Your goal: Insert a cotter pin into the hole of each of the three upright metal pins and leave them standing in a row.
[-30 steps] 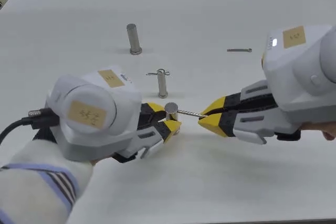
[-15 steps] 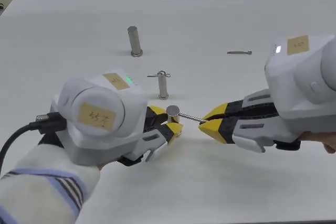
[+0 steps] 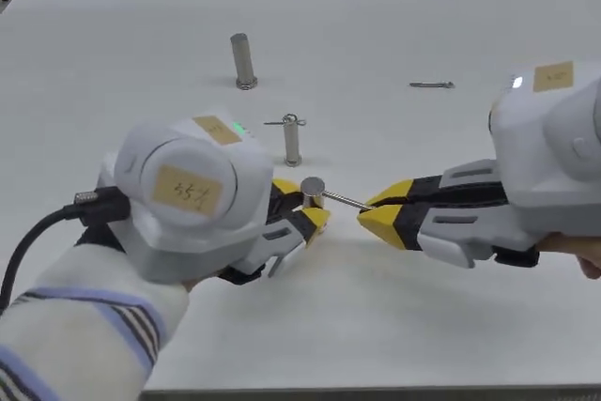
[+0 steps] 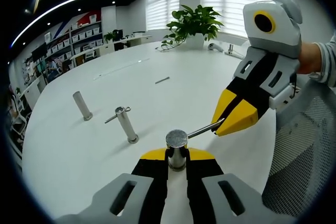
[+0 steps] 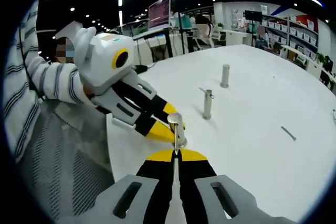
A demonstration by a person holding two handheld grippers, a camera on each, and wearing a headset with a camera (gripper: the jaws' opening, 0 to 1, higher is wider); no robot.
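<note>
Left tool (image 3: 310, 218) is clamped on the nearest metal pin (image 3: 312, 189), upright on the table (image 3: 376, 307). Right tool (image 3: 380, 213) is closed on a cotter pin (image 3: 346, 200), its free end at that pin's head; entry cannot be confirmed. Middle pin (image 3: 292, 143) carries a cotter pin. Far pin (image 3: 242, 61) stands upright.

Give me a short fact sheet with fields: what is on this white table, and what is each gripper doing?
Left gripper: shut on the nearest upright silver metal pin
Right gripper: shut on a thin metal cotter pin, its tip at that pin's head
Middle upright pin: fitted cotter pin through its top
Far upright pin: no cotter pin
Spare cotter pin: lying loose on the white table
</note>
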